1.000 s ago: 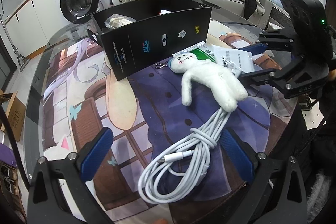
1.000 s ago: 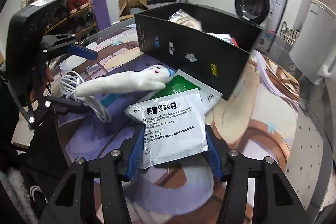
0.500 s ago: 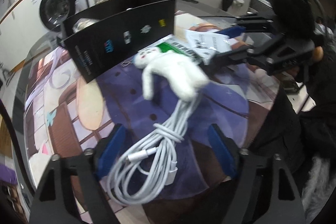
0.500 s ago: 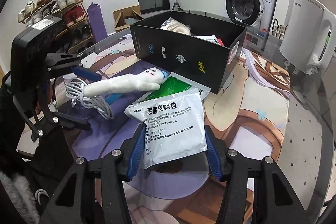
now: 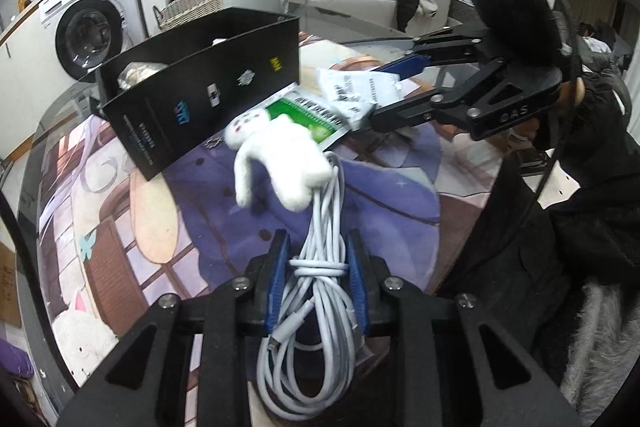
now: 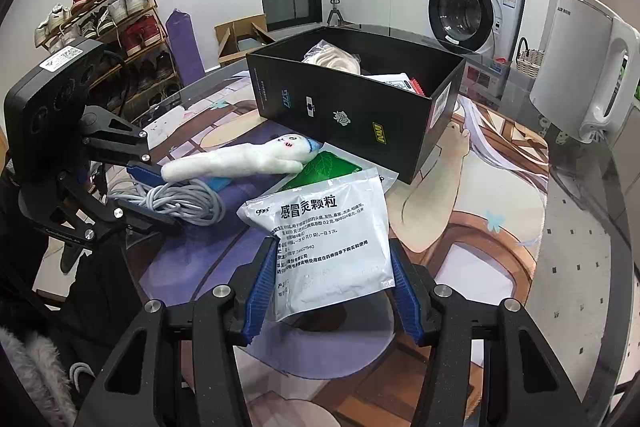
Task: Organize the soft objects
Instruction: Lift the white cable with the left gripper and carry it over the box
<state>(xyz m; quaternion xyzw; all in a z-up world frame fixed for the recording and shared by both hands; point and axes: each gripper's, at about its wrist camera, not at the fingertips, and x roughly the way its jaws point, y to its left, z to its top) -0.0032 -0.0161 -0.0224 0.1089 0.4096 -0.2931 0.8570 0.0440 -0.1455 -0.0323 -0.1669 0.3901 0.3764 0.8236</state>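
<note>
My left gripper is shut on a coiled white cable, also seen in the right wrist view. A white plush doll lies just beyond it, its leg over the cable; it also shows in the right wrist view. My right gripper is shut on a white medicine sachet, held a little above the mat; from the left wrist view the sachet hangs between its fingers. A green sachet lies by the black open box, which holds a few items.
A white kettle stands at the table's right edge, beyond the box. The round glass table carries a printed anime mat. A washing machine and a shoe rack stand beyond the table.
My left gripper has moved forward and closed on the coiled cable. My right gripper has lifted slightly with the white sachet still in it.
</note>
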